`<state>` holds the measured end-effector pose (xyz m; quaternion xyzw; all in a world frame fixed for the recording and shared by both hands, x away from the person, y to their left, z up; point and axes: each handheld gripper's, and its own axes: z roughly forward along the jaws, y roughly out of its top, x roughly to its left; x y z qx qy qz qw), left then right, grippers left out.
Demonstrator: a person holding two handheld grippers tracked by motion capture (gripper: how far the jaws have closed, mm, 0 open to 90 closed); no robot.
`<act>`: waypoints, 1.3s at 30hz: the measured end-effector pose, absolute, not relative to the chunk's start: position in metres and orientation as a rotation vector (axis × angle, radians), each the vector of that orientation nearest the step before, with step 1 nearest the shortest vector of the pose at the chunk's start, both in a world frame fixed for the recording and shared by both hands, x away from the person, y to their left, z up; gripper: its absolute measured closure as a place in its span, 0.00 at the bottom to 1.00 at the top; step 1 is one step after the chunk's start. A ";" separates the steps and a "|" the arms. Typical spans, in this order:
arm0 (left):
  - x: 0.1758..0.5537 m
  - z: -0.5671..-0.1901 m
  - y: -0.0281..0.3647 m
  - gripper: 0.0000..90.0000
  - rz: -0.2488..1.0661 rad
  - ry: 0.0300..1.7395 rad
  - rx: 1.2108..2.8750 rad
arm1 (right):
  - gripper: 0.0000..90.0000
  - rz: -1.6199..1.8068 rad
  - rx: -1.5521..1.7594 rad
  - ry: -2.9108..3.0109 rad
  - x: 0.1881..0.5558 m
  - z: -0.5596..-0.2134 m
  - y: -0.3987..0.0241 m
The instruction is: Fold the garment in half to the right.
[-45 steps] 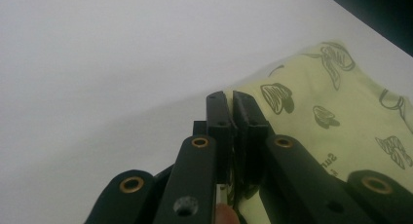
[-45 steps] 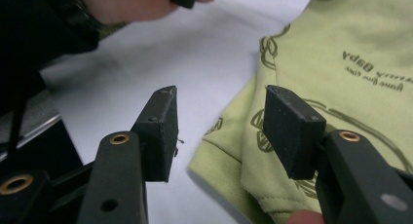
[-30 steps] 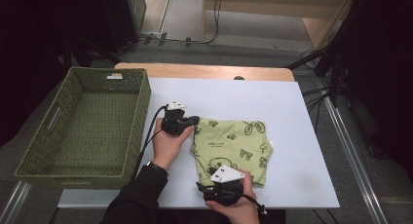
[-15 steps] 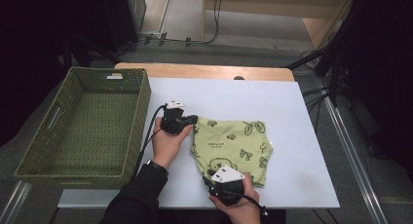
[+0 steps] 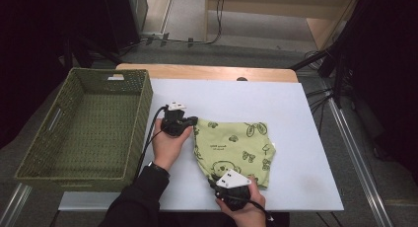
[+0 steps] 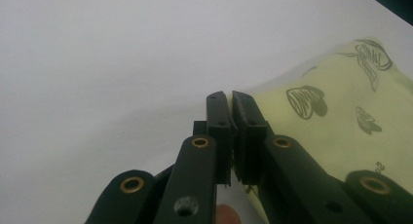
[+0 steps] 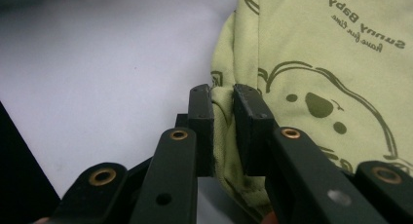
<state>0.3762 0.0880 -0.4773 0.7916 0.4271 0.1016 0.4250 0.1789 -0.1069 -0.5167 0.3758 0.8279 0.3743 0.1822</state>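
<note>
High view, garment: pale green printed cloth (image 5: 231, 148) lies folded on the white table (image 5: 305, 138), right of centre.
Right gripper (image 7: 224, 107): at the cloth's 6 o'clock edge; its fingers have just been closing and now pinch a fold of fabric.
Left gripper (image 6: 229, 102): at the cloth's 10 o'clock corner, fingers clenched on its edge.
Meaning: both corners look secured, so a lift or fold seems ready.
Surroundings: green woven basket (image 5: 84, 133) at 9 o'clock; dark floor, cables beyond.

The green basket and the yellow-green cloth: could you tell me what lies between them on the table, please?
In the high view, the left tool and the hand holding it lie between the basket and the cloth, over bare white table.
</note>
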 end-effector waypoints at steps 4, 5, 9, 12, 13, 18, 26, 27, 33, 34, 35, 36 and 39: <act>0.376 -0.476 0.092 0.96 0.284 1.092 1.971 | 0.85 1.094 1.062 2.323 0.179 -0.515 -0.103; 0.376 -0.476 0.092 0.95 0.290 1.101 1.963 | 0.85 1.110 1.055 2.314 0.179 -0.514 -0.102; 0.375 -0.472 0.093 0.95 0.261 1.094 1.936 | 0.85 1.166 1.031 2.277 0.175 -0.509 -0.099; 0.373 -0.468 0.094 0.95 0.237 1.075 1.919 | 0.84 1.236 1.043 2.248 0.172 -0.506 -0.106; 0.373 -0.466 0.094 0.95 0.230 1.075 1.911 | 0.84 1.254 1.041 2.236 0.171 -0.505 -0.109; 0.370 -0.461 0.091 0.95 0.192 1.068 1.888 | 0.84 1.299 1.034 2.175 0.163 -0.499 -0.120; 0.367 -0.450 0.078 0.95 0.180 1.035 1.876 | 0.83 1.349 1.112 2.079 0.157 -0.494 -0.146; 0.367 -0.449 0.076 0.95 0.181 1.031 1.878 | 0.83 1.354 1.125 2.068 0.157 -0.494 -0.149; 0.368 -0.446 0.065 0.95 0.175 1.014 1.878 | 0.83 1.356 1.203 2.021 0.155 -0.496 -0.166; 0.367 -0.445 0.063 0.95 0.177 1.010 1.880 | 0.83 1.355 1.215 2.016 0.155 -0.497 -0.168; 0.368 -0.445 0.060 0.95 0.175 1.007 1.881 | 0.83 1.352 1.229 2.011 0.154 -0.497 -0.170; 0.368 -0.445 0.058 0.95 0.176 1.001 1.886 | 0.83 1.350 1.238 2.010 0.153 -0.497 -0.171; 0.369 -0.443 0.051 0.95 0.169 0.986 1.890 | 0.83 1.325 1.237 2.011 0.152 -0.498 -0.172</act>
